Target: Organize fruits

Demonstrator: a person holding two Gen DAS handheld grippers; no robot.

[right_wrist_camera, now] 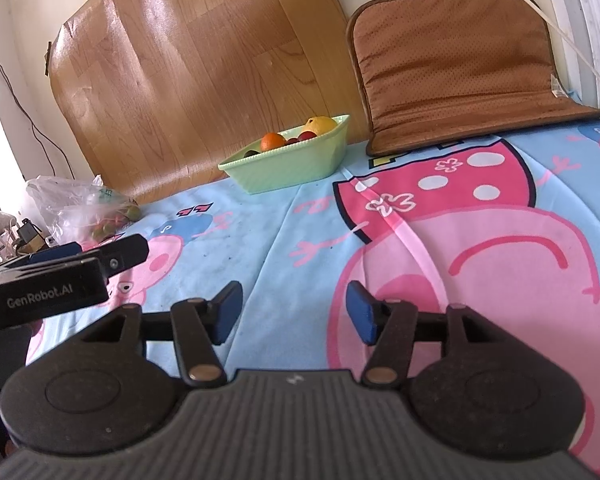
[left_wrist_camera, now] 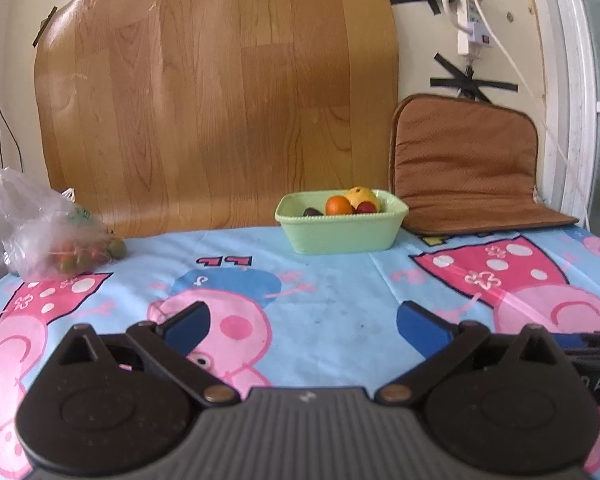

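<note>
A pale green dish [left_wrist_camera: 340,236] [right_wrist_camera: 296,160] stands at the back of the table by the wooden board. It holds an orange [left_wrist_camera: 339,205] [right_wrist_camera: 273,141], a yellow fruit [left_wrist_camera: 363,196] [right_wrist_camera: 320,124], a red fruit [left_wrist_camera: 367,207] [right_wrist_camera: 307,136] and a dark one [left_wrist_camera: 312,212]. A clear plastic bag [left_wrist_camera: 48,232] [right_wrist_camera: 84,208] with small green and red fruits lies at the left. My left gripper [left_wrist_camera: 304,326] is wide open and empty, well short of the dish. My right gripper [right_wrist_camera: 294,314] is open and empty too. The left gripper's body [right_wrist_camera: 56,276] shows at the left in the right wrist view.
A cartoon-pig tablecloth [left_wrist_camera: 332,300] [right_wrist_camera: 300,240] covers the table. A wood-pattern board [left_wrist_camera: 220,92] leans on the wall behind. A brown cushion [left_wrist_camera: 464,168] [right_wrist_camera: 460,64] is propped at the back right. A power strip and cables [left_wrist_camera: 472,24] hang on the wall.
</note>
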